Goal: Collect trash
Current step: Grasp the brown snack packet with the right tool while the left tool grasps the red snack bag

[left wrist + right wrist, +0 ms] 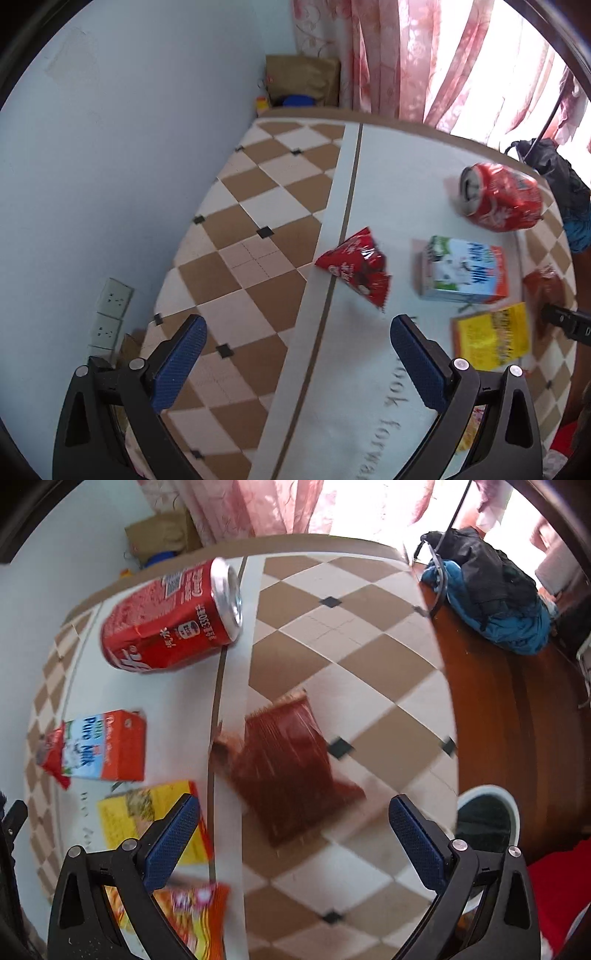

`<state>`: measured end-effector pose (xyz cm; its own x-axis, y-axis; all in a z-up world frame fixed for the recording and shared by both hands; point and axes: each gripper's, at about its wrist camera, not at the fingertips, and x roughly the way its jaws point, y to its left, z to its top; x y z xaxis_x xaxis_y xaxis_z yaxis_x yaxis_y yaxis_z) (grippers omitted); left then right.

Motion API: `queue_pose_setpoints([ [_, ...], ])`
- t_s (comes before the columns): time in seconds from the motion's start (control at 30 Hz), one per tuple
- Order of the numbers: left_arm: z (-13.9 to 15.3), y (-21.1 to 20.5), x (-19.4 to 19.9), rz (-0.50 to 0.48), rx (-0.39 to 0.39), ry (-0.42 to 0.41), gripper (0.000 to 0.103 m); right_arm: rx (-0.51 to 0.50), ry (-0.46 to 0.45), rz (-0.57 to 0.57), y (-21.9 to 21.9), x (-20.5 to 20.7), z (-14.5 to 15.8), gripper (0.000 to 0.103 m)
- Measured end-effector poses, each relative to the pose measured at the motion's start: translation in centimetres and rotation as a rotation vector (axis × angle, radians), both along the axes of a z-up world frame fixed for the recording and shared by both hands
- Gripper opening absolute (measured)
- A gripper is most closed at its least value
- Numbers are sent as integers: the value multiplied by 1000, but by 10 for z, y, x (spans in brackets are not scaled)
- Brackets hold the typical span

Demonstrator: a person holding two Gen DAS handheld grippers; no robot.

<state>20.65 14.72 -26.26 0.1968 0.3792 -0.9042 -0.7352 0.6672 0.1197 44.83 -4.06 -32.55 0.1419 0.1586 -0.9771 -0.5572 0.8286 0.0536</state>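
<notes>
Lying on the tablecloth (369, 166): one can (500, 197), one milk carton (463, 271), four wrappers.

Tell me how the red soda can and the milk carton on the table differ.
The red soda can is a round, dented metal cylinder; the milk carton is a flat-sided box. The can is all red with white lettering, while the carton is blue, white and orange with "Pure Milk" printed on it. The can sits nearer the curtain side of the table. Both lie on their sides, untouched.
</notes>
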Motion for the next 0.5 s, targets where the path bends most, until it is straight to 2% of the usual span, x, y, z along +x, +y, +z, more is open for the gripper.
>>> queue_pose_setpoints([
  [0.13,-19,11,16,-45,-52,-7,101,-5,1,3,12,6,-8,100],
  [0.17,-22,13,22,-61,-66,-15,101,-7,-2,2,15,9,-9,97],
  [0.2,-25,15,28,-73,-75,-17,101,-8,-2,1,16,10,-10,87],
  [0.23,-28,16,34,-87,-82,-19,101,-10,-1,0,16,11,-10,82],
  [0.27,-31,17,41,-103,-89,-18,101,-9,-2,-2,14,11,-11,82],
  [0.37,-37,18,52,-128,-95,-23,100,-26,-30,1,11,12,-9,68],
  [0.43,-39,19,58,-141,-93,-31,77,-33,-44,7,8,11,-8,55],
  [0.47,-41,21,59,-145,-96,-27,53,-31,-43,7,6,11,-7,55],
  [0.5,-42,20,59,-147,-100,-22,47,-23,-35,5,4,10,-7,55],
])
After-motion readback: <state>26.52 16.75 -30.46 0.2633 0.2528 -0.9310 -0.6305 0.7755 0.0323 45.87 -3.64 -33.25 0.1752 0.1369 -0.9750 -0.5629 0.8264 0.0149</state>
